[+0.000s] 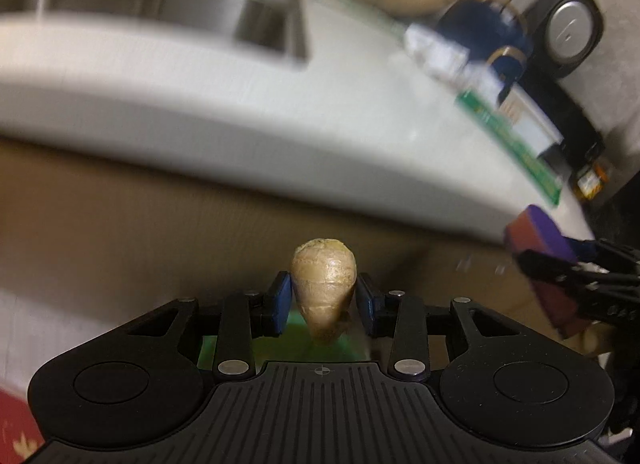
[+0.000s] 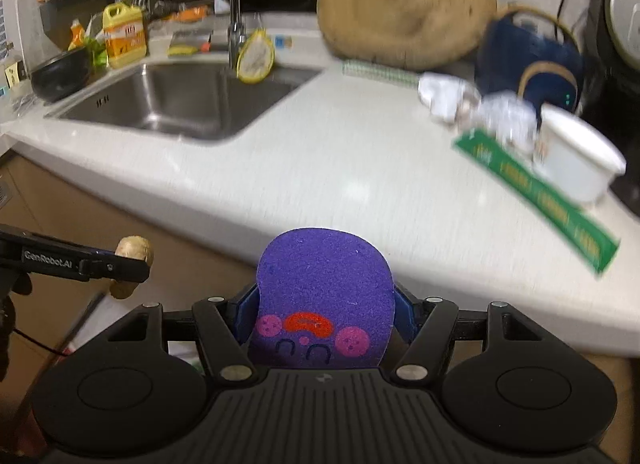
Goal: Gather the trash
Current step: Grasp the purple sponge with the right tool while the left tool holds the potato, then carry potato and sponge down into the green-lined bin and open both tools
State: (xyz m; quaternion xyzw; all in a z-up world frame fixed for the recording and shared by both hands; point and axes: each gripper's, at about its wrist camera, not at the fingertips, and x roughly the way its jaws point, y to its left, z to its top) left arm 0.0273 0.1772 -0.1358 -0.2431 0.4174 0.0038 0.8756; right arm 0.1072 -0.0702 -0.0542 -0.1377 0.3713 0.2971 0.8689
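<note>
Left gripper (image 1: 324, 300), blue pads closed on a piece of ginger root (image 1: 323, 292), which stands between the pads with its blunt end up and its narrow end down. The piece hangs off the worktop (image 2: 340, 168), in front of its near edge and level with the brown cabinet front (image 1: 160, 232).

Right gripper (image 2: 324, 316), pads closed on the two sides of a purple sponge (image 2: 324, 296) printed with a small face; the sponge also sits just outside the worktop's near edge.

On the worktop: a steel sink (image 2: 188, 104) set in at the far left corner, its basin showing nothing inside, with a tap (image 2: 234, 4) at its back rim. A white cup (image 2: 576, 160) lies tilted near the right edge, mouth toward the viewer; its contents cannot be told. Beside it lie a long green box (image 2: 536, 192) and crumpled white paper (image 2: 472, 104). A round wooden board (image 2: 404, 4) leans at the far edge.
</note>
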